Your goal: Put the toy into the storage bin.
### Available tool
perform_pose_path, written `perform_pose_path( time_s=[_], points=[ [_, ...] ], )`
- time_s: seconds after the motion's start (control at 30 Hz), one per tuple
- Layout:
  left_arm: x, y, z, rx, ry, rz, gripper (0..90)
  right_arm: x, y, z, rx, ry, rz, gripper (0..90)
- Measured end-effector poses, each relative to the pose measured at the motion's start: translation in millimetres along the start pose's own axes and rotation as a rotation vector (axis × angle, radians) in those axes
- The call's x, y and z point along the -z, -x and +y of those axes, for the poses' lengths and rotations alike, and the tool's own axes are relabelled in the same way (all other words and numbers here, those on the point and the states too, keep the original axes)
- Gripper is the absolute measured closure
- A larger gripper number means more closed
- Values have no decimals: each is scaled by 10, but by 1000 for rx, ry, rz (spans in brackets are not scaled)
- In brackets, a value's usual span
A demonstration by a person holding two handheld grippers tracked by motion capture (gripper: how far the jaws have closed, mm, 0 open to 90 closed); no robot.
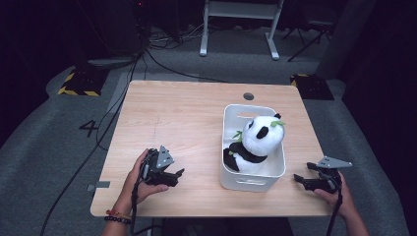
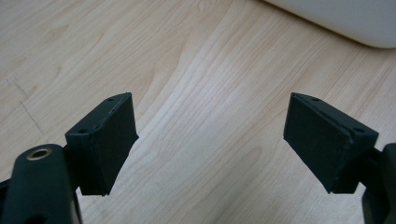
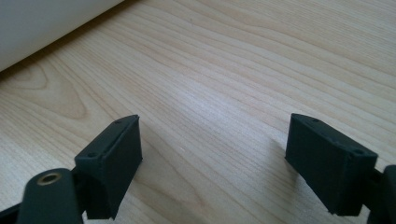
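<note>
Dark grey carpet and trailing cables surround the pale wooden table (image 1: 187, 113) at which I work. On it stands a white bin (image 1: 231, 179), and seated inside, upright and leaning toward the bin's far right corner, is a plush panda (image 1: 255, 140). My left gripper (image 1: 172, 177) rests low on the table well to the bin's left, its jaws spread wide and empty; in the left gripper view only bare wood lies between them, with the bin's (image 2: 345, 21) curved wall ahead and to the right. My right gripper (image 1: 306, 181) sits just beside the bin's near right corner, its jaws likewise spread and holding nothing; in the right gripper view the bin's (image 3: 42, 28) wall shows ahead and to the left. The panda thus lies between my two tools, forward and inward of each, its long axis roughly vertical. I judge the right gripper the nearer of the two.
</note>
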State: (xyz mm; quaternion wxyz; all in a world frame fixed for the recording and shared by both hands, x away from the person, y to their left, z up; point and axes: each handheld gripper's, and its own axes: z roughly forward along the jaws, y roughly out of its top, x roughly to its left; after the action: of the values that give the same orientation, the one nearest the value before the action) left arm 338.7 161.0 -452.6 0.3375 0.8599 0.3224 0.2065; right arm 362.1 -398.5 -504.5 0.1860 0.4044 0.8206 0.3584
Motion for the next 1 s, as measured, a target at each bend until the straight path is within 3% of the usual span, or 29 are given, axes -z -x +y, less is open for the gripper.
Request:
perform_pose_path(
  time_s=[0.1, 0.43, 0.67, 1.0],
  points=[
    [-30, -6, -44, 6, -29, -7, 174, 0, 0, 0, 1, 0, 0, 183],
    [-52, -15, -178, 24, -35, -24, 173, 0, -2, 0, 0, 0, -2, 183],
    [-30, -91, -301, 102, -11, -72, 175, 1, -2, 0, 1, 0, -2, 183],
    [-35, -120, -431, 135, -11, -83, 175, 1, -2, -1, 1, 0, -1, 184]
  ],
)
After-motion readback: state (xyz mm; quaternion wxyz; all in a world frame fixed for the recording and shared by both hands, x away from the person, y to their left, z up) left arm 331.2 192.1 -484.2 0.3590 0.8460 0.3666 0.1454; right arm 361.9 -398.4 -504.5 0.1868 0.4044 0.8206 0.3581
